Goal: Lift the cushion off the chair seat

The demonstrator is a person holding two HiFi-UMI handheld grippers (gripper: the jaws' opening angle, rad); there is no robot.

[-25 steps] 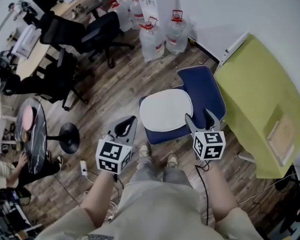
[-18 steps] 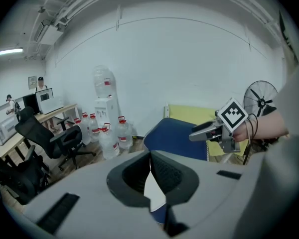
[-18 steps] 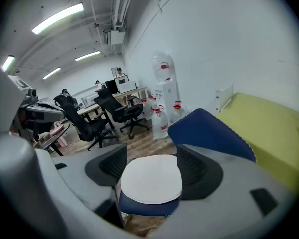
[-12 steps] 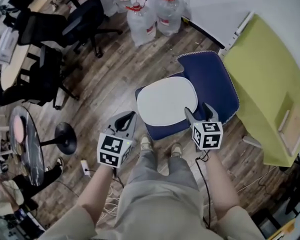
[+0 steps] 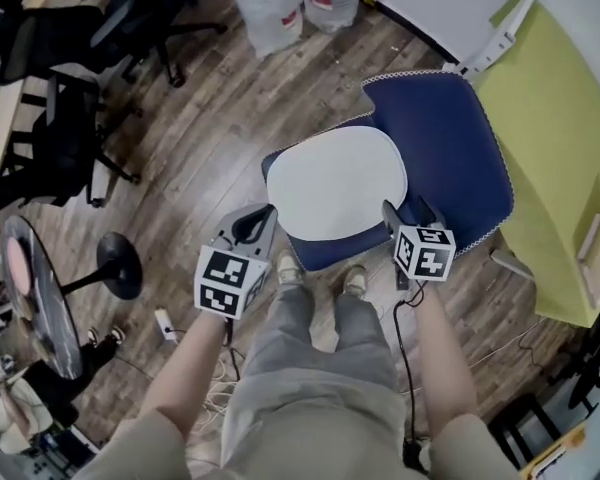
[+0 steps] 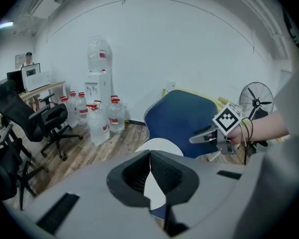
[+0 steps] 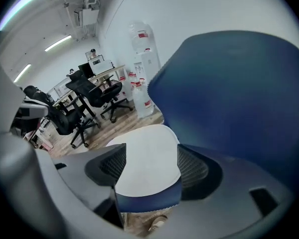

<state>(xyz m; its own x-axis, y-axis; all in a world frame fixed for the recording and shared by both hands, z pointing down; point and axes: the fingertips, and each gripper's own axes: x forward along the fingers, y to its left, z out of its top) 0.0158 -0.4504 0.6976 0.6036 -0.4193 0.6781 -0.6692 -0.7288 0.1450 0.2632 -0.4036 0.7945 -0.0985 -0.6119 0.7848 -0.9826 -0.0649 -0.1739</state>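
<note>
Observed from the head view: a flat white cushion with rounded corners (image 5: 335, 183) lies on the seat of a dark blue chair with pale stitched edging (image 5: 450, 138), at the centre of the frame, covering most of the seat; a strip of blue shows along its near edge. The left tool (image 5: 263, 216) is held at the lower left of the cushion, just off the seat's front corner and clear of the cushion; its own view shows the jaws pressed together at the tips, with nothing gripped. The right tool (image 5: 407, 211) is at the cushion's lower right, over the seat's front edge; its own view shows the jaws spread wide, with the cushion and the seat rim framed in the gap but not pinched. The person's two shoes (image 5: 320, 274) stand on the wooden plank floor (image 5: 210, 128) just below the seat. A yellow-green bench (image 5: 560, 138) sits at the right edge, clear water bottles with red caps (image 6: 97, 121) at the top, and black office chairs (image 5: 130, 18) at the upper left.
</note>
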